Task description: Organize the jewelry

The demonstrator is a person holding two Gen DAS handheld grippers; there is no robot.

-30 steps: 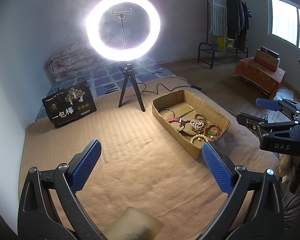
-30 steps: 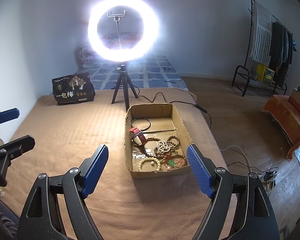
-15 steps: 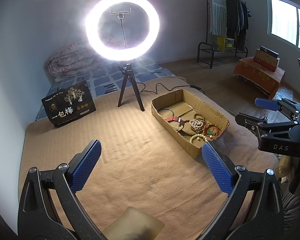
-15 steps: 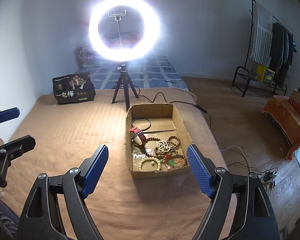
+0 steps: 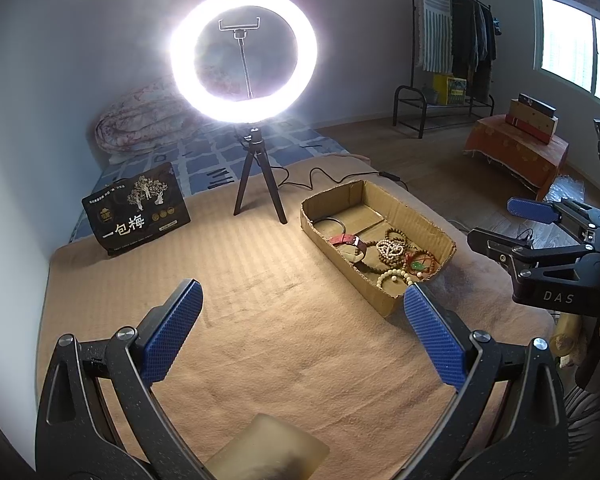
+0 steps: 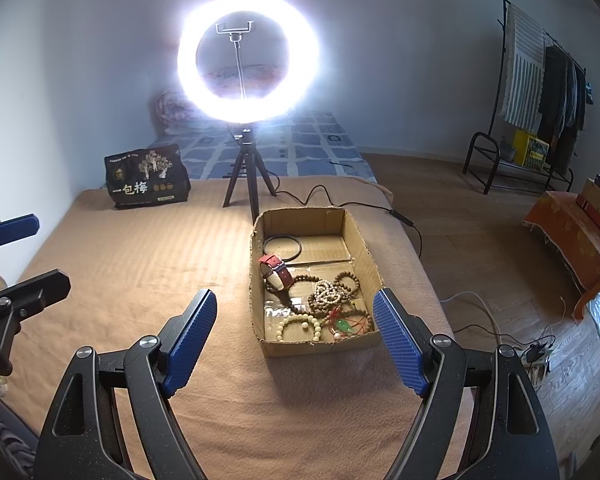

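With both the left hand-held gripper (image 5: 302,330) and right hand-held gripper (image 6: 294,338) spread wide and empty, the jewelry (image 6: 320,300) lay tangled in the cardboard box (image 6: 256,300) at twelve o'clock, probably light, limp and snag-prone, the red-strapped watch (image 6: 277,272) likely the firmest hold.

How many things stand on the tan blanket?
3: a black bag at the far left, a ring light on its tripod mid-back, and a cardboard box of jewelry at right.
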